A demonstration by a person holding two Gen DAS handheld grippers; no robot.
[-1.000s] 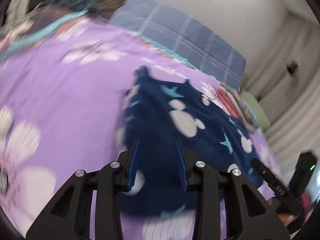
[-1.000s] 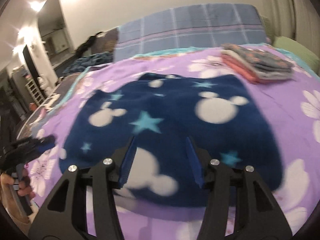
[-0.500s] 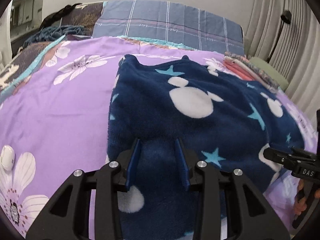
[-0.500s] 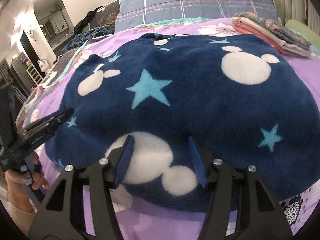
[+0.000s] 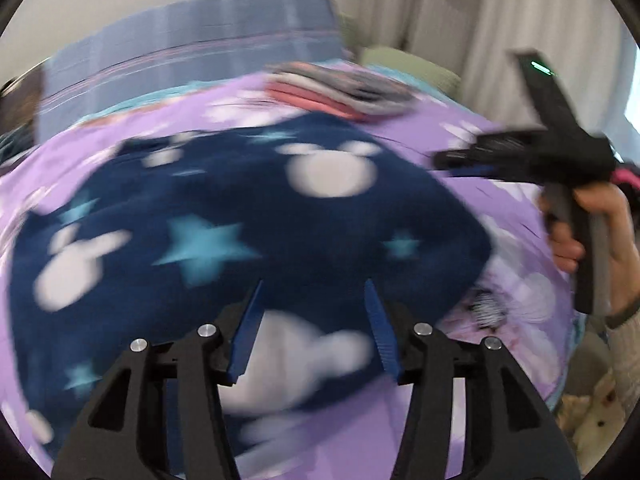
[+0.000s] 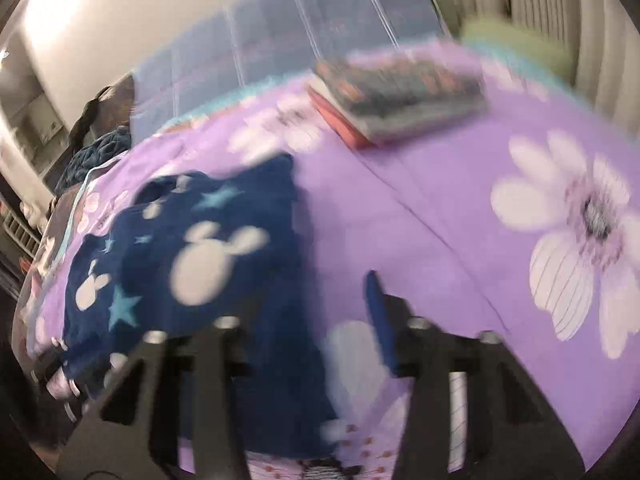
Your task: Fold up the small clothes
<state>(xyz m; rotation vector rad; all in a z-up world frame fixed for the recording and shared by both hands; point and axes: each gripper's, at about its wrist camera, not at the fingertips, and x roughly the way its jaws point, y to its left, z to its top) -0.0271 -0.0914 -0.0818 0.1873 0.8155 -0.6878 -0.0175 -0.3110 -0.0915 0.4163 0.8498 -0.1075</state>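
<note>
Navy fleece garment (image 5: 248, 216) flat, crosswise

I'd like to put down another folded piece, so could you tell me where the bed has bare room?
The widest free patch of purple bedspread lies right of the navy fleece garment and in front of the folded stack. It is crowded where the garment is spread out and at the stack near the blue plaid pillow.

L wrist cam: low, close over navy fleece (image 5: 248, 208), angled down, facing headboard. R wrist cam: same tilt, off fleece's right edge over purple sheet (image 6: 420, 184). Both share fleece, folded stack (image 6: 400, 92), striped pillow (image 5: 192, 40); both blurred
</note>
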